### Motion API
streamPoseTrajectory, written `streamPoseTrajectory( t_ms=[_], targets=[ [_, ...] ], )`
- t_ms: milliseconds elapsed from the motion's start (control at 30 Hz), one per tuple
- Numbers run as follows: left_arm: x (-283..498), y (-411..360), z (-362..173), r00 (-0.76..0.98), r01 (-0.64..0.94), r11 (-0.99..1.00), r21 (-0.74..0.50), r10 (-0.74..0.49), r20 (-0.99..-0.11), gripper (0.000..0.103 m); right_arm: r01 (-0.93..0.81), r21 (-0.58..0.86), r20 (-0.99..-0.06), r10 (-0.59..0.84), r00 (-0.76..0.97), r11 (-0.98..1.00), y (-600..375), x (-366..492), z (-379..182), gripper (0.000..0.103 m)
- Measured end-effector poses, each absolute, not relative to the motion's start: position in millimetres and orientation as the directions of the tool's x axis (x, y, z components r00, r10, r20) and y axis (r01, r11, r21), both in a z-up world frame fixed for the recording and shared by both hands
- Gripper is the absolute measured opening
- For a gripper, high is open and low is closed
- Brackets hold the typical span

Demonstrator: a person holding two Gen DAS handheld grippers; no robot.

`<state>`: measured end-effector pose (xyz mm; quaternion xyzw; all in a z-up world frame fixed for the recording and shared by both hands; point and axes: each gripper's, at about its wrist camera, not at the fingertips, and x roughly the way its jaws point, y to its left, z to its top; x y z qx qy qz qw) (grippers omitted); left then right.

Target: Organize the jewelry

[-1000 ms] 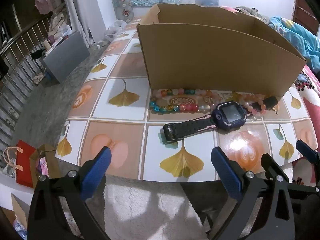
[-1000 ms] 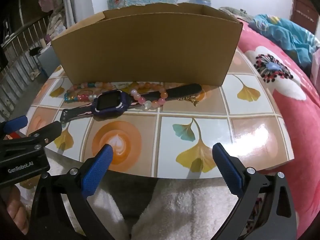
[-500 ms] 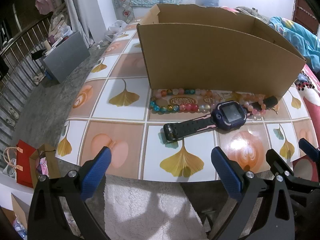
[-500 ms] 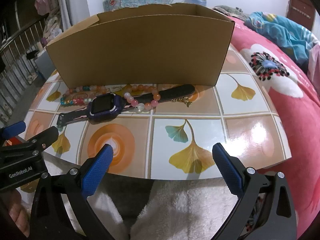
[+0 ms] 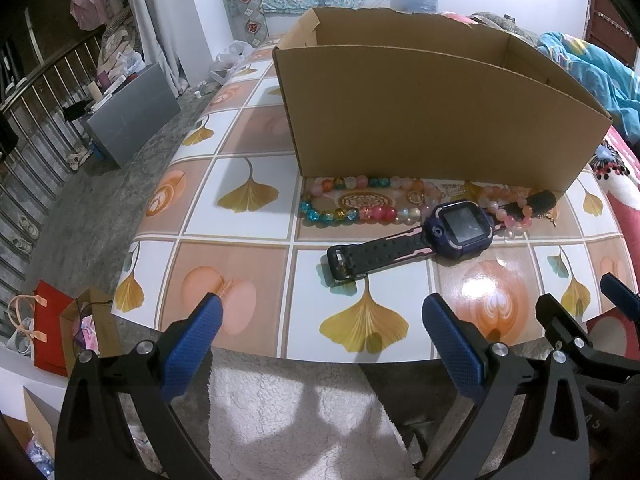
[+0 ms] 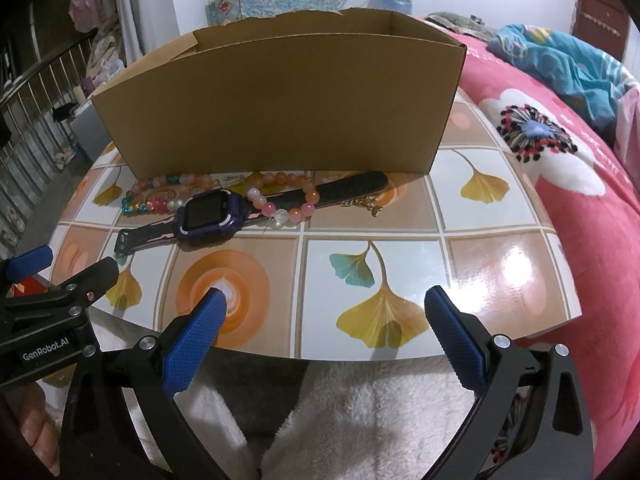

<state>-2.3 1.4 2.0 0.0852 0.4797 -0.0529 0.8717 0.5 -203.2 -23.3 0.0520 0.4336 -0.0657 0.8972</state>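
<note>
A purple watch (image 5: 460, 230) with a black strap is lying flat on the tiled table (image 5: 236, 264), its strap running through a pink and orange bead bracelet (image 6: 286, 200), while a multicoloured bead bracelet (image 5: 352, 200) is lying just behind it, all close against the front wall of an open cardboard box (image 5: 432, 120) that is standing upright on the table. The left gripper (image 5: 318, 326) and the right gripper (image 6: 326, 320) are both hovering at the near table edge with jaws spread wide and holding nothing, well apart from the jewelry. A white fleecy cloth (image 6: 360, 412) is showing below the table edge, and a pink floral blanket (image 6: 560, 168) is lying to the right.
</note>
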Motion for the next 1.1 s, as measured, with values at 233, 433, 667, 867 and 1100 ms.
streamPoseTrajectory(
  t_ms=[233, 433, 667, 867, 1100],
  targets=[
    [-4.6, 1.3, 0.9, 0.531, 0.176, 0.979, 0.099, -0.010, -0.847, 0.098, 0.164, 0.034, -0.784, -0.076, 0.616, 0.986, -203.9, -0.1, -22.3, 0.095],
    [-3.8, 3.4, -4.4, 0.518, 0.175, 0.980, 0.093, -0.011, -0.855, 0.098, 0.169, 0.028, -0.783, -0.083, 0.616, 0.985, -203.9, -0.1, -22.1, 0.095],
    [4.6, 4.4, -14.0, 0.509, 0.186, 0.978, 0.094, -0.014, -0.861, 0.098, 0.182, 0.027, -0.790, -0.091, 0.606, 0.983, -205.5, 2.2, -25.8, 0.095],
    [10.7, -0.6, -22.2, 0.506, 0.207, 0.972, 0.109, -0.012, -0.862, 0.098, 0.195, 0.015, -0.795, -0.106, 0.597, 0.981, -208.4, 4.0, -29.6, 0.095],
    [16.4, -6.7, -29.4, 0.521, 0.233, 0.962, 0.140, -0.002, -0.854, 0.098, 0.206, 0.016, -0.802, -0.110, 0.586, 0.978, -213.7, 5.9, -35.8, 0.095]
  ],
)
